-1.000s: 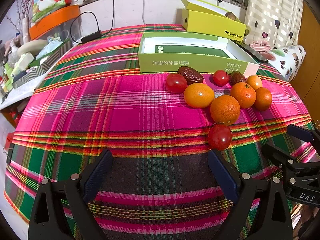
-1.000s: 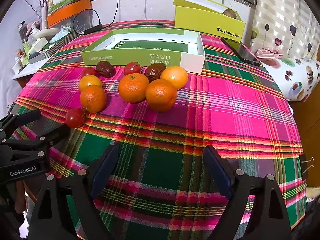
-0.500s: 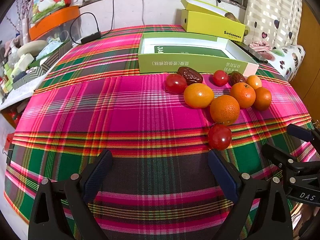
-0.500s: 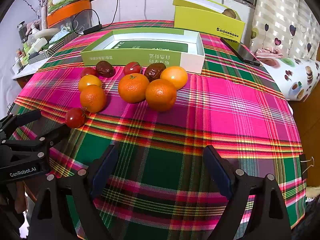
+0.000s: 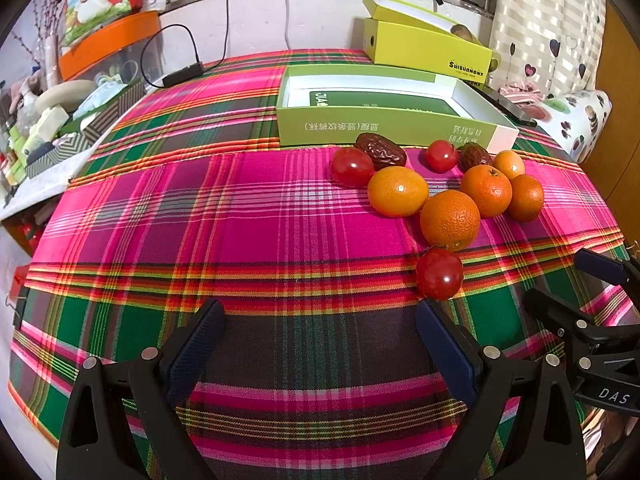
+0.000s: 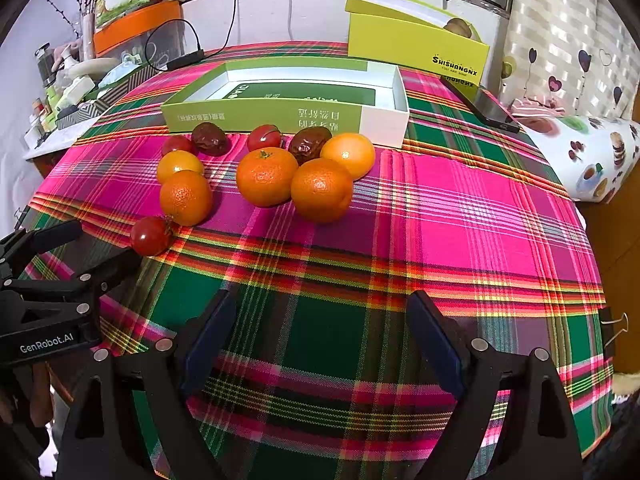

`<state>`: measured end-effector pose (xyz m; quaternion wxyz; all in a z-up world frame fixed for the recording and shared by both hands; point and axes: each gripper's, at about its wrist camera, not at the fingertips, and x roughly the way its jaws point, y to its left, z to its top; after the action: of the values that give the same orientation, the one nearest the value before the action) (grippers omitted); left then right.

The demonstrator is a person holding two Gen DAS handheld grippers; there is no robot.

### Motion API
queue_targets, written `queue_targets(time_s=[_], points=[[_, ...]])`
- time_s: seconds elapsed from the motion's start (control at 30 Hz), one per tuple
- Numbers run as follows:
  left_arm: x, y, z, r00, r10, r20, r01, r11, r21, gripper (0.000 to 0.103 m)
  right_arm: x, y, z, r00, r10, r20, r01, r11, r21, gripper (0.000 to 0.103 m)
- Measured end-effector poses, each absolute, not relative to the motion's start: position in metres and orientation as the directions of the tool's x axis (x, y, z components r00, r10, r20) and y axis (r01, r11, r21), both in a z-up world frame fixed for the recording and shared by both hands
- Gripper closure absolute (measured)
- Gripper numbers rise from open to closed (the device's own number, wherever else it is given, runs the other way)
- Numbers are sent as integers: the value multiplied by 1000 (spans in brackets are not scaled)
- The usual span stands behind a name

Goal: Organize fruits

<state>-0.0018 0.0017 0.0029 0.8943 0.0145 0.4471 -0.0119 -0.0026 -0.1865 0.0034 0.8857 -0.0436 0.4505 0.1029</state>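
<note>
Kiwi (image 6: 459,27) half hidden in yellow box (image 6: 416,50)

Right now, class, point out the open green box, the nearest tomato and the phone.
green box (image 6: 280,114), right wrist view, front wall.
nearest tomato (image 5: 439,274), left wrist view, its middle.
phone (image 6: 482,105), right wrist view, dark screen.

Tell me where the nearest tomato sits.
The tomato lies on the tablecloth just beyond the left gripper, touching an orange; the right wrist view shows it far left.
</note>
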Motion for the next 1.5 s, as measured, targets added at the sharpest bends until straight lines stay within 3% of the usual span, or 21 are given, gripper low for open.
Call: queue_targets(time_s=[1.0, 1.5], points=[[-5, -2, 3, 584, -58, -810, 57, 998, -30, 4, -5, -179, 7, 563, 140, -814, -233, 972, 5, 22], [-3, -19, 14, 593, -106, -798, 120, 992, -42, 12, 3, -189, 15, 574, 185, -798, -241, 969, 51, 39]])
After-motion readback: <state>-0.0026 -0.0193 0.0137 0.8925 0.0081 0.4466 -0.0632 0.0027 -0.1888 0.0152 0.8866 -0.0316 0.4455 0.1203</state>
